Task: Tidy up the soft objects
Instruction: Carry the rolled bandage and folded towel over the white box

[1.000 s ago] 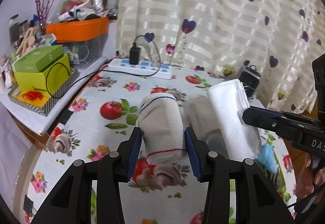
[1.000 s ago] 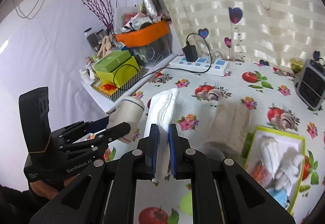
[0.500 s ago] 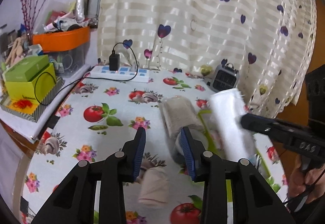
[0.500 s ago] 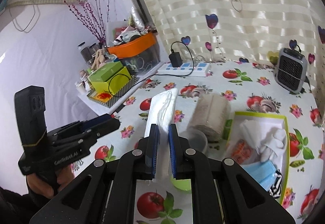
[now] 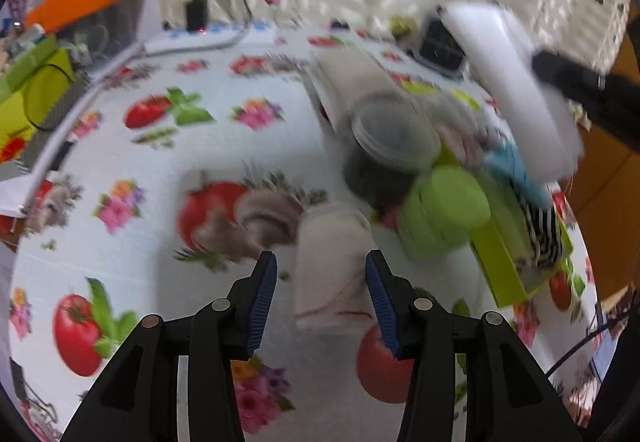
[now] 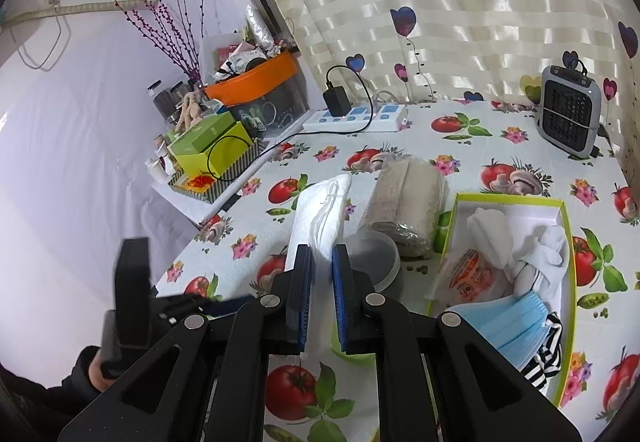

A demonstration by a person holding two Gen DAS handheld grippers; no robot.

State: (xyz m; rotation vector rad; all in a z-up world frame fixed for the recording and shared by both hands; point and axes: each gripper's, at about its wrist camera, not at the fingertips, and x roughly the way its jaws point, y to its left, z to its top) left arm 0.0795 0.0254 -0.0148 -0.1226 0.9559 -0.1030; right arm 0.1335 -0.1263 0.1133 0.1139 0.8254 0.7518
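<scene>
While the left wrist view is blurred, we see the left hand-held gripper [image 5: 320, 288] with its jaws spread apart above the bench [image 5: 132, 250], which is covered in a tomato-and-flower print. A rolled beige sock [image 5: 330, 274] lies on the cloth between the two blue pads without touching either of them, so we read this gripper as empty. Just beyond the sock stand a lime-green round container [image 5: 442, 217] and a clear round tub [image 5: 394, 131], with a larger beige fabric roll [image 5: 352, 77] lying behind them. In the right wrist view, the right hand-held gripper [image 6: 322, 294] has its jaws pressed onto a folded white towel [image 6: 320, 209], which rises upright from between the pads, clear of the bench. To the right of the towel lies the beige fabric roll [image 6: 408, 201], its near end touching the clear tub [image 6: 374, 260]. Farther right sits an open green-rimmed box [image 6: 570, 242] that holds white socks [image 6: 516, 242], a blue face mask [image 6: 514, 326], a black-and-white striped cloth [image 6: 548, 352] and a small printed packet [image 6: 470, 274]. A white power strip [image 6: 356, 117] and a small grey heater [image 6: 570, 115] stand at the far edge of the bench, near the heart-print curtain [image 6: 460, 1].
</scene>
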